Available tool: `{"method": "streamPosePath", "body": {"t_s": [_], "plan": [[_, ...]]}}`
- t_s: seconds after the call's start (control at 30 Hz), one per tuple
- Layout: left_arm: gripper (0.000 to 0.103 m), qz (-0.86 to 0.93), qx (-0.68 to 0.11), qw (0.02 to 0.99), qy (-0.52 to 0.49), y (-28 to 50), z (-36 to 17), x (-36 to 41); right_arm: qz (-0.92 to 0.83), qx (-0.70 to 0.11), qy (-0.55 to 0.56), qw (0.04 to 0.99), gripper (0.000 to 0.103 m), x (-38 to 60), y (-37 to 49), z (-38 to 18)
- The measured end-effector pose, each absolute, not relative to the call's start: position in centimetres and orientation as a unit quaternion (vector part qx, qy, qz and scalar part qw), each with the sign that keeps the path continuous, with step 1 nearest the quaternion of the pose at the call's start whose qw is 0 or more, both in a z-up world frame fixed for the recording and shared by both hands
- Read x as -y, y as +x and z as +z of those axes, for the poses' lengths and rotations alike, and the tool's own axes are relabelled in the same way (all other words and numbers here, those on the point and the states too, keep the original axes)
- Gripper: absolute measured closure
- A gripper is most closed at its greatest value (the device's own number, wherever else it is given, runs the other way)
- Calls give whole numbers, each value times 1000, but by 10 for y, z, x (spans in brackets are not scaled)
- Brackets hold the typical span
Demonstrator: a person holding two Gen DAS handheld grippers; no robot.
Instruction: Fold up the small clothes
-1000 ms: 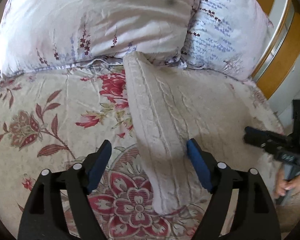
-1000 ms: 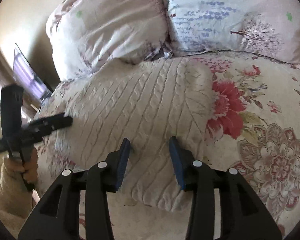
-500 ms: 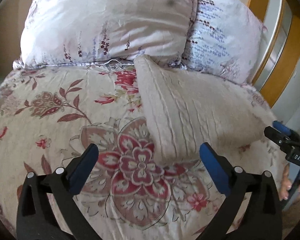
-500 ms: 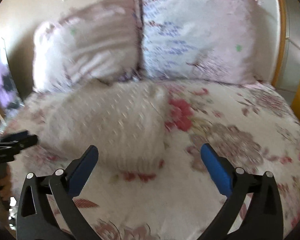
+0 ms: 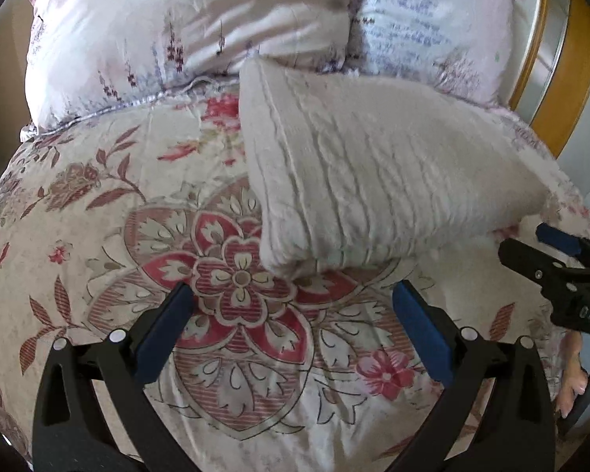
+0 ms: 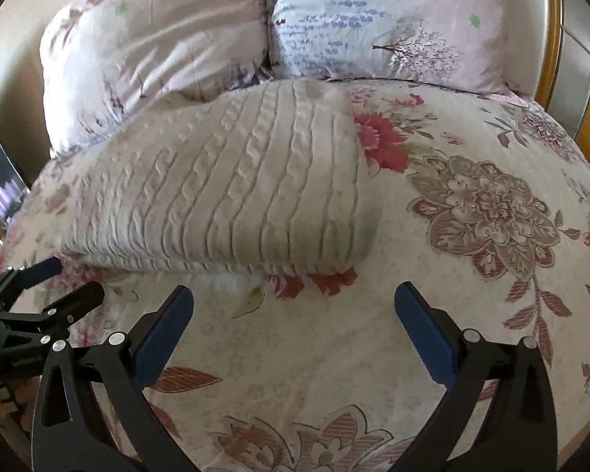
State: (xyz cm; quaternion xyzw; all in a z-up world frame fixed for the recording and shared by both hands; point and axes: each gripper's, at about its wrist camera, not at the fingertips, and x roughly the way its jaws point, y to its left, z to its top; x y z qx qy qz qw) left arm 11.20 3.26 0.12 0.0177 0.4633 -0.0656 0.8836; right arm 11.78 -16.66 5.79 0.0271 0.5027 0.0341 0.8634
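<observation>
A folded cream cable-knit sweater (image 5: pixel 365 181) lies flat on the floral bedspread (image 5: pixel 137 204), its far end against the pillows. It also shows in the right wrist view (image 6: pixel 232 192). My left gripper (image 5: pixel 293 326) is open and empty, just short of the sweater's near edge. My right gripper (image 6: pixel 293 326) is open and empty, also just short of the sweater. The right gripper shows at the right edge of the left wrist view (image 5: pixel 546 247), and the left gripper at the left edge of the right wrist view (image 6: pixel 55 283).
Two floral pillows (image 6: pixel 157 39) (image 6: pixel 393 19) stand against the head of the bed. A wooden bed frame (image 5: pixel 546 78) runs along the right. A hand (image 5: pixel 574 373) holds the right gripper's handle.
Both grippers have let go of the sweater, opened wide and pulled back toward me. The sweater now lies folded on the bedspread.
</observation>
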Motion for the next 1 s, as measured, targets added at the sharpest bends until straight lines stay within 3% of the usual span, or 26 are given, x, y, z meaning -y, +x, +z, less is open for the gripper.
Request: {"method": "streamPosePath", "body": {"t_s": [1.0], "plan": [[2,-55,-467,881,41,115,-1,-22,21,-519,-22,854,1,154,118,48]]}}
